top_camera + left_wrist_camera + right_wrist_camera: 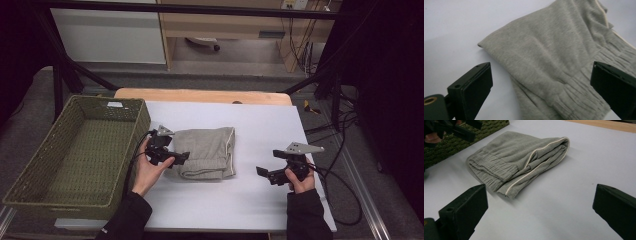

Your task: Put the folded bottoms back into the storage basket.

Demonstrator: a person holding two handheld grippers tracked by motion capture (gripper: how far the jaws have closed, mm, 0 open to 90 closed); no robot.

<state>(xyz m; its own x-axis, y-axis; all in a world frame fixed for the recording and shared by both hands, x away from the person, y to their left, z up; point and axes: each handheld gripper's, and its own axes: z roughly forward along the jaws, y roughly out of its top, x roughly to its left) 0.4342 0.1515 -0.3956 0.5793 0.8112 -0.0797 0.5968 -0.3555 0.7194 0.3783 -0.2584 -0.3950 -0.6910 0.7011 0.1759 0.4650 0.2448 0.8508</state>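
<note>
A folded grey garment [207, 152], soft knit with a gathered elastic band and thin pale piping along one seam, lay near the middle of the white-covered table [250, 200], its banded end toward the person's side. The left gripper [172, 159] sat at the garment's left edge, held in the person's left hand [150, 170], and in the high view its tip reached the cloth's near-left corner, though whether it touched the fabric could not be told from there. In the left gripper view its two black jaws stood wide apart, one low at the left over bare table and the other at the right over the ribbed band, with the garment [549, 57] spread between and beyond them and nothing clamped. The right gripper [267, 174] rested in the person's right hand [300, 181] well to the right of the garment, a stretch of bare table lying between them, and a grey three-cornered plate sat on top of it. In the right gripper view its jaws were likewise spread wide and empty, with the garment [521, 160] lying farther off up the table, its piped fold turned toward the camera, and the left gripper [456, 130] showing at the upper left corner. A green woven basket [45, 170] stood at the table's left edge, just beside the left hand, its long side running along the cloth cover. Dark sleeves covered both forearms at the bottom of the high view.
</note>
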